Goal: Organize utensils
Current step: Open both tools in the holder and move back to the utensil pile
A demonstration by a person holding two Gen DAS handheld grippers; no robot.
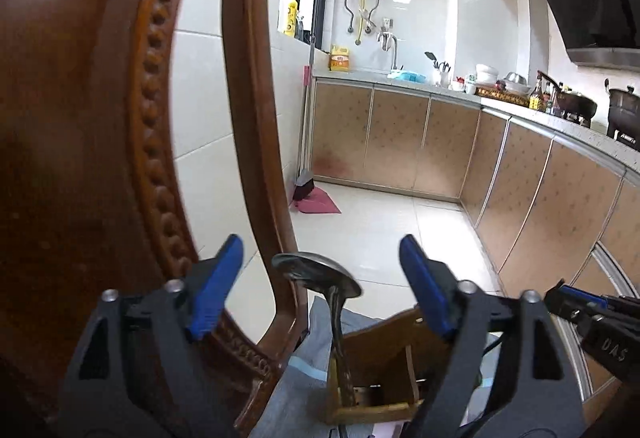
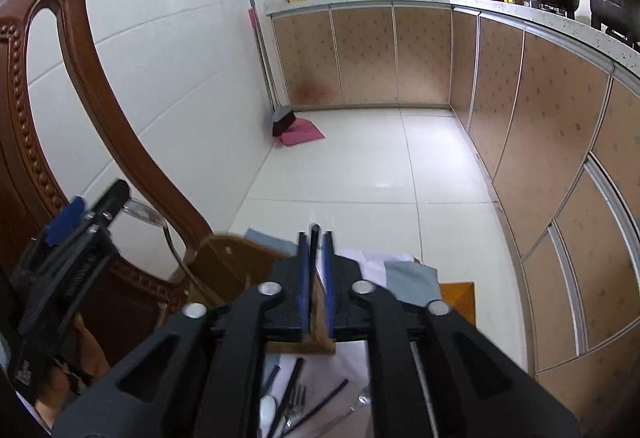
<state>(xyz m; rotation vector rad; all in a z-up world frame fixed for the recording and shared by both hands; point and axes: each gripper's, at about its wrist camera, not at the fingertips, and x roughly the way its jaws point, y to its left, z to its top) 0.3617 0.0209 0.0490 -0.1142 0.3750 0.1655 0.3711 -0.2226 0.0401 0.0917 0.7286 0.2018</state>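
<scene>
A steel spoon stands bowl-up in a wooden utensil holder, handle down inside it. My left gripper is open, its blue pads on either side of the spoon bowl without touching it. My right gripper is shut on a thin dark chopstick, above the holder's edge. In the right wrist view the left gripper and the spoon show at the left. A fork, a white spoon and black chopsticks lie on the cloth below.
A carved wooden chair back stands close on the left. A grey and white cloth covers the table. Beyond are a tiled floor, brown cabinets, a broom with a pink dustpan and a cluttered counter.
</scene>
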